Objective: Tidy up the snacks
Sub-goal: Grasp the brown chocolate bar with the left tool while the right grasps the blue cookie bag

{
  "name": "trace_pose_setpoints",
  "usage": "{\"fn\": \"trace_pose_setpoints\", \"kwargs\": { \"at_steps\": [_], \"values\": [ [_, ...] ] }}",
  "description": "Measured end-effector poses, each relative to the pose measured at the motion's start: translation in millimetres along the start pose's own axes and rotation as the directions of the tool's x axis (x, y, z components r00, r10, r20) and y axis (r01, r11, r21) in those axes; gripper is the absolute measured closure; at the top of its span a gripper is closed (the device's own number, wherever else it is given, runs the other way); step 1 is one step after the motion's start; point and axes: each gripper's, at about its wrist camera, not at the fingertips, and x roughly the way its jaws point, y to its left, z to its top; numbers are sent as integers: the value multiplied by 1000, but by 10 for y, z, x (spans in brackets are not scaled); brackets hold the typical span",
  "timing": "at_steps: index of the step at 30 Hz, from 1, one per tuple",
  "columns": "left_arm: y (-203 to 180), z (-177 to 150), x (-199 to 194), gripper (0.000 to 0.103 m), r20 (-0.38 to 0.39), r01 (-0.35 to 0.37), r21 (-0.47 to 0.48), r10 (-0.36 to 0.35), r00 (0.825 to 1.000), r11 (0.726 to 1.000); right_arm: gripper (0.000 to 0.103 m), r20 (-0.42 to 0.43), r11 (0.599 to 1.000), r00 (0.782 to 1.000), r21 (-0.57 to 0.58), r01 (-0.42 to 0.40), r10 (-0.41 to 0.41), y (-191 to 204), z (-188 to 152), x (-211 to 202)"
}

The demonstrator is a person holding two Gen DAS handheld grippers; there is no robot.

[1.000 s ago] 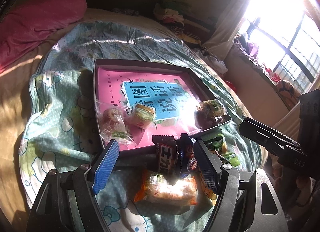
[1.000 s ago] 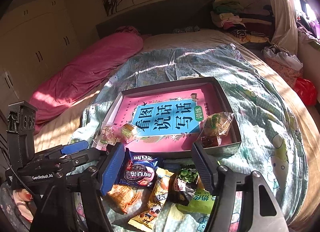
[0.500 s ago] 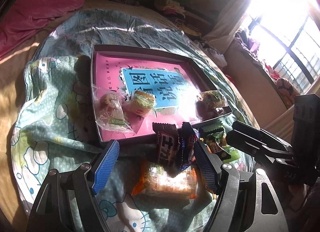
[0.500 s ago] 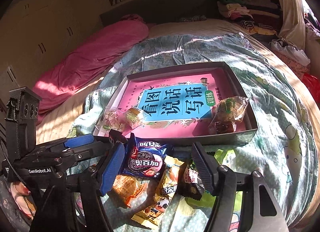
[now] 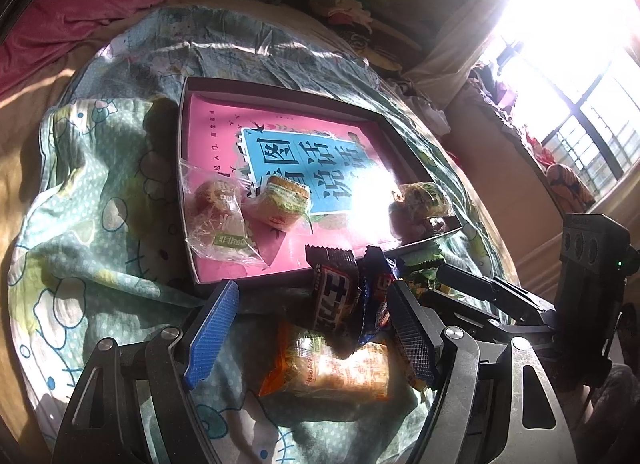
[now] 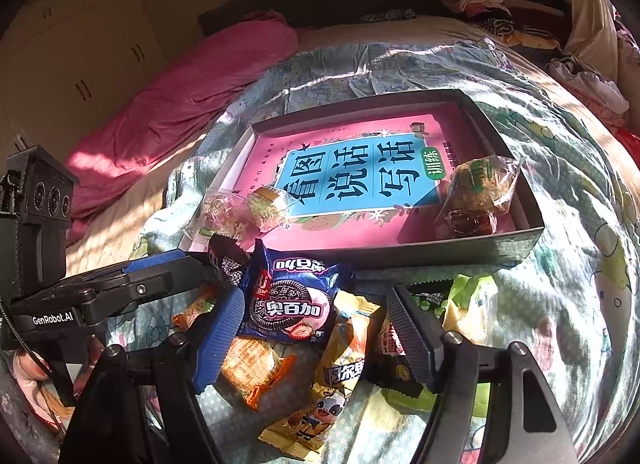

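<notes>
The snacks lie in a pile on the bed, just in front of the box. The right tool is opening around the blue cookie pack, not pinching it. The left tool is open. The slippery packs overlap, so 2 might lift and 1 fall.

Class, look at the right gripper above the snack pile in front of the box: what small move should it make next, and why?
Probably lower a little further and close on the blue cookie packet. The right gripper has its jaws opening, the packet lies on top of the pile between them, not yet pressed, and the box already holds a few wrapped snacks.
</notes>
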Motion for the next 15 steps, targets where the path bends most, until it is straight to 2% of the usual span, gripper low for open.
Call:
{"fn": "trace_pose_setpoints", "kwargs": {
  "at_steps": [10, 15],
  "values": [
    [2, -3, 53, 26, -14, 22, -12, -23, 1000, 1000, 28, -21, 999, 999, 13, -36, 36, -15, -2, 148],
    [-29, -4, 91, 26, -26, 7, 5, -7, 1000, 1000, 28, -38, 999, 998, 5, -48, 48, 14, -11, 216]
  ]
}}
